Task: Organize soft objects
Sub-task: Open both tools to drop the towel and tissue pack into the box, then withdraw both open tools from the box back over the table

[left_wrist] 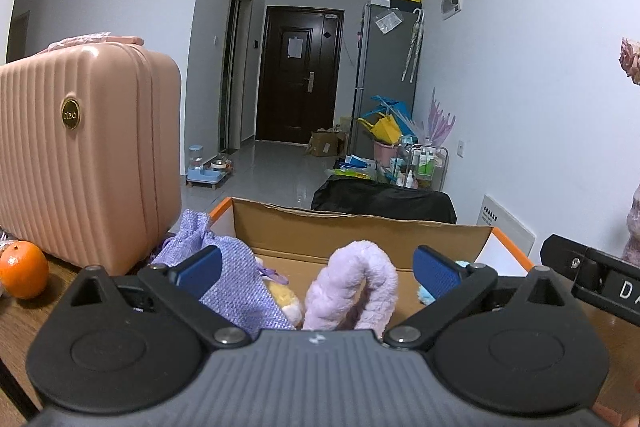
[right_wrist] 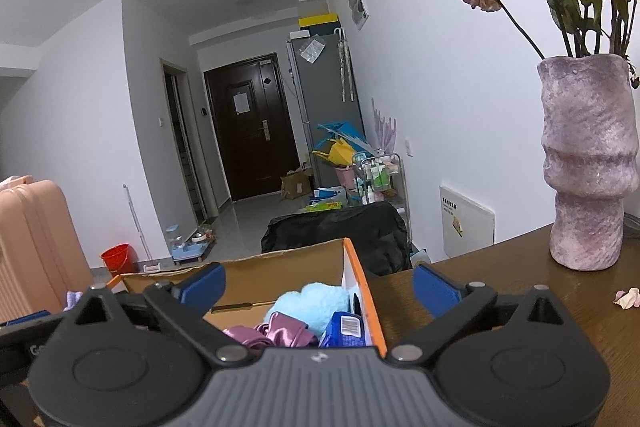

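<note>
The left wrist view looks forward from just behind the left claw [left_wrist: 318, 269], low over the counter [left_wrist: 24, 319], straight across the open cardboard box [left_wrist: 360, 233] that sits very near the lens, and on down the hallway to the dark door [left_wrist: 298, 75]. The pink suitcase [left_wrist: 86, 151] fills its left side, near the counter's far edge. The right wrist view sits just behind the right claw [right_wrist: 318, 285], equally low and close, facing the same way but from further right, so the box's orange right wall [right_wrist: 362, 291] runs up its middle and the vase [right_wrist: 588, 167] stands at its right. Both views share the box, the suitcase, the black chair back [right_wrist: 336, 235], the door and the grey fridge [left_wrist: 386, 67].
</note>
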### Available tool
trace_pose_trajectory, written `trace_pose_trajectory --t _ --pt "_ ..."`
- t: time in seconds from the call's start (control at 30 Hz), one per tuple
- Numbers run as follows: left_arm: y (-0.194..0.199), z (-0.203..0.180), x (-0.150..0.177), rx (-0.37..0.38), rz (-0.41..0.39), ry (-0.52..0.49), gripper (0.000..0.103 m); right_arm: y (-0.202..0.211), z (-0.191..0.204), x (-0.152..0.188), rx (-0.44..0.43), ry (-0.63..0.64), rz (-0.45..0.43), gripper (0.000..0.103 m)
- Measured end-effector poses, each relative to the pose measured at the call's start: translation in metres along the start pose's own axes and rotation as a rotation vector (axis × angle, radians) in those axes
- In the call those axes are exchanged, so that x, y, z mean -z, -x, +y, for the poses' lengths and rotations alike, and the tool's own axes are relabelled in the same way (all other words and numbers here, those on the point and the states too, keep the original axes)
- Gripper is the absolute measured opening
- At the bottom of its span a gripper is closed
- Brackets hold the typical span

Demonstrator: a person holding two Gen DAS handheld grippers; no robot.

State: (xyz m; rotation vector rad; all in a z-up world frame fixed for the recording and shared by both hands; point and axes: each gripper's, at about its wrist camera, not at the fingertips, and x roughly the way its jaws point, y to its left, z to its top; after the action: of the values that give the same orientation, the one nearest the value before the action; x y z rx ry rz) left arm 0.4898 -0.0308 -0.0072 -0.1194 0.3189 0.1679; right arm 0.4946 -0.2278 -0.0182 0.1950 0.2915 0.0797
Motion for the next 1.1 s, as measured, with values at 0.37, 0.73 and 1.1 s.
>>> trace_pose_trajectory --t 0.37,0.73,1.1 --pt "0.002 0.003 0.004 -0.008 0.014 0.008 0.103 0.013 0.002 0.009 0.010 0.039 -0.019 0.103" --pt "0.029 0.018 0.014 -0.019 -0.003 0.003 0.103 0.045 -0.003 0.018 -0.010 0.115 -0.051 0.103" --pt "0.055 0.031 0.025 0.015 0.017 -0.052 0.103 0.077 0.001 0.034 -0.062 0.211 -0.022 0.103"
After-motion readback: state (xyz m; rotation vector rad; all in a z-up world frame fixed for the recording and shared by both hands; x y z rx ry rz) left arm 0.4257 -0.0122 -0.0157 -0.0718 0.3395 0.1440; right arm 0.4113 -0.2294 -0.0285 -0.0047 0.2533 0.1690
